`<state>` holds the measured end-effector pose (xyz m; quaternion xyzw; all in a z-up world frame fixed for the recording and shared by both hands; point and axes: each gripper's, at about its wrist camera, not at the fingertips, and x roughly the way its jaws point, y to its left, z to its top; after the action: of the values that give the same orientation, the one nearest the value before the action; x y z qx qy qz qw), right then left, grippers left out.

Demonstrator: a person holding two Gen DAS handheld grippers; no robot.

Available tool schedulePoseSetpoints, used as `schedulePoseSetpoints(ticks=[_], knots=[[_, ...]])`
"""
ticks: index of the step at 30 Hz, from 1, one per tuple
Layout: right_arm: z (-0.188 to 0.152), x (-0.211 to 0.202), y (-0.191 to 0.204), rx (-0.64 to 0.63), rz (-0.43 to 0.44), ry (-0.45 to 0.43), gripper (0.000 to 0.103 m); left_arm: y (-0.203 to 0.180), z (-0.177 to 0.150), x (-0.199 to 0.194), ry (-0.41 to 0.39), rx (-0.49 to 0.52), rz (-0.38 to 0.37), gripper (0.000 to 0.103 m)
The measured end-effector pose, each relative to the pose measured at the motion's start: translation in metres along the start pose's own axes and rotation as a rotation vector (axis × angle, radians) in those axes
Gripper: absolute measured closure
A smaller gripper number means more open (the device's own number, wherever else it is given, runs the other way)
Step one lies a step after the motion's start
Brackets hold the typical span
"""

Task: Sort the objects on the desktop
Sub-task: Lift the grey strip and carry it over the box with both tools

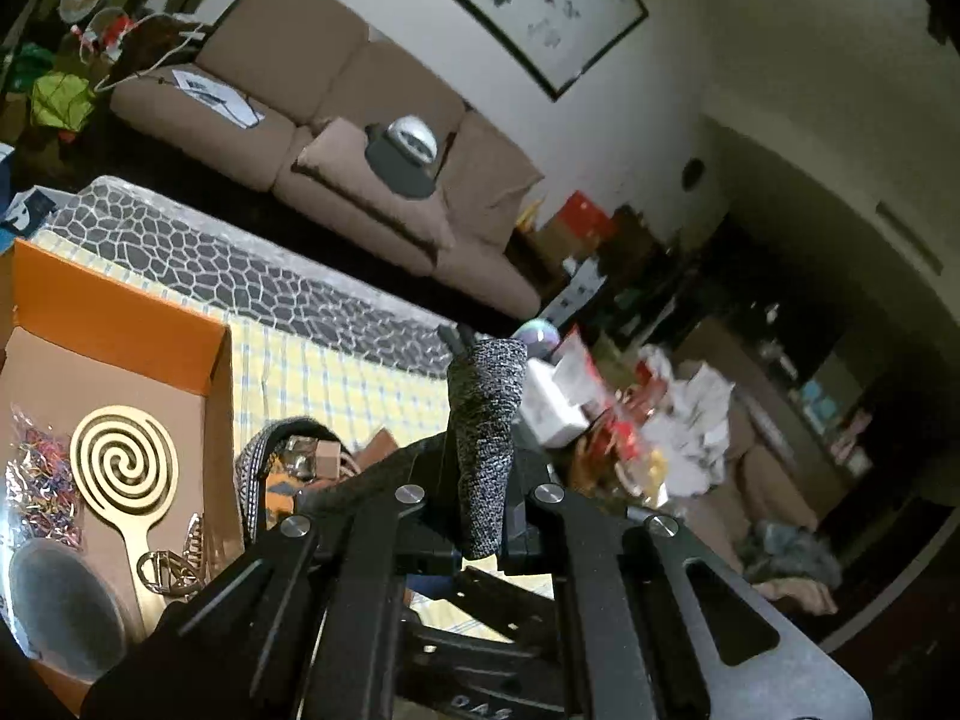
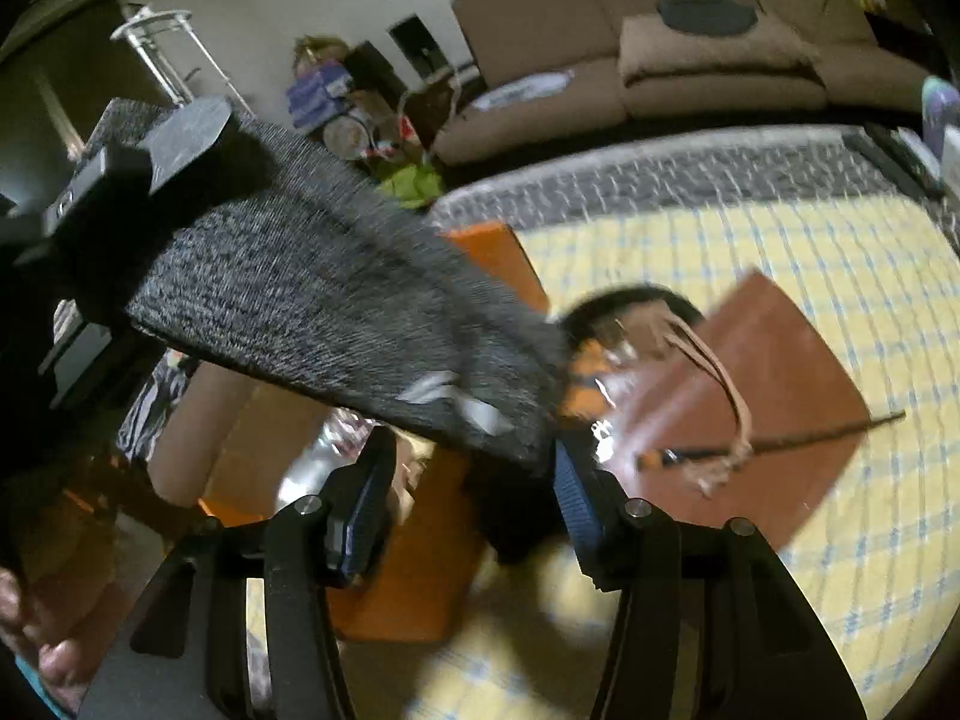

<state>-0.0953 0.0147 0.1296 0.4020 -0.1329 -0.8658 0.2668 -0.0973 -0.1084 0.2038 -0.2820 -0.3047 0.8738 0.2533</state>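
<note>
Sock (image 1: 486, 450) upright in left jaws; orange box (image 1: 120, 312) beside.

Beyond my counter (image 1: 312, 372), with its yellow checked cloth and grey pebble-patterned border, a long brown sofa (image 1: 336, 120) stands against a pale wall (image 1: 648, 96). Above it hangs a large black-framed picture (image 1: 540, 6). To the right the room falls dim, with dark shelving (image 1: 798, 372) and stacked boxes (image 1: 582, 222) near the sofa's end.
</note>
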Motion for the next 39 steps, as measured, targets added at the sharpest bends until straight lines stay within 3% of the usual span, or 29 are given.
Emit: schedulePoseSetpoints(ticks=[5, 7, 9, 14, 17, 28, 32, 37, 39], knots=[[0.011, -0.003, 0.019, -0.035, -0.076, -0.106, 0.047, 0.015, 0.011, -0.022, -0.021, -0.051, -0.051, 0.097], [0.016, 0.000, 0.018, -0.004, -0.071, -0.111, 0.052, 0.023, 0.014, -0.031, -0.027, -0.068, -0.066, 0.097], [0.022, 0.005, 0.015, 0.063, -0.006, -0.102, 0.073, 0.032, 0.017, -0.039, -0.031, -0.070, -0.067, 0.097], [0.032, 0.023, 0.018, 0.198, 0.177, -0.068, 0.082, 0.055, 0.021, -0.058, -0.030, -0.068, -0.022, 0.097], [0.033, 0.035, 0.028, 0.199, 0.222, -0.033, 0.083, 0.074, 0.019, -0.063, -0.016, -0.092, 0.010, 0.097], [0.010, 0.075, 0.038, 0.119, 0.069, 0.196, 0.082, 0.131, -0.001, -0.040, 0.139, -0.196, 0.150, 0.097], [0.004, 0.080, 0.048, 0.051, 0.058, 0.255, 0.082, 0.127, -0.010, -0.032, 0.181, -0.174, 0.176, 0.096], [-0.005, 0.082, 0.058, -0.064, 0.027, 0.338, 0.080, 0.125, -0.026, -0.006, 0.276, -0.117, 0.261, 0.096], [-0.011, 0.078, 0.060, -0.114, 0.032, 0.375, 0.070, 0.124, -0.033, 0.004, 0.310, -0.100, 0.288, 0.096]])
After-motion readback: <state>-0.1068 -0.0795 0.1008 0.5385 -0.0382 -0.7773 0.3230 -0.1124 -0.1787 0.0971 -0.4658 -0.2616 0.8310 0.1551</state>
